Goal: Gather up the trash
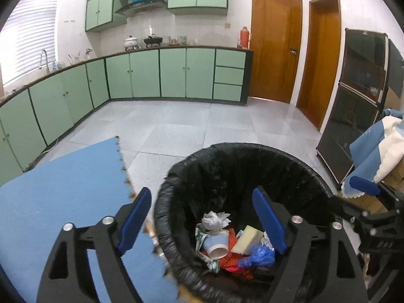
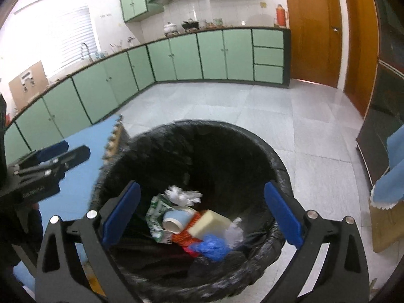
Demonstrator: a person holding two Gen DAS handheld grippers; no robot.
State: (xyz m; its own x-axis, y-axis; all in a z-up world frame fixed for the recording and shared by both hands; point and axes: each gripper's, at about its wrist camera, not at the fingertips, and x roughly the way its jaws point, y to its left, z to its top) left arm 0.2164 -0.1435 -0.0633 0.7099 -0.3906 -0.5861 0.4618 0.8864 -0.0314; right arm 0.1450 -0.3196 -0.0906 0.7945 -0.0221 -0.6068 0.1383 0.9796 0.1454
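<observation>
Left gripper (image 1: 202, 223): jaws stood wide, nothing between them, lower centre of frame.
Right gripper (image 2: 202, 213): jaws likewise wide and empty, above the bin.
Trash (image 2: 197, 224): crumpled paper, paper cup (image 1: 216, 245), blue glove, yellow sponge, lying at the bin's bottom.
Handling: judged light, soft, crushable; pinch at a fold or rim.
Bin (image 1: 252, 151): black liner, lower centre, beside blue mat (image 1: 63, 189).
</observation>
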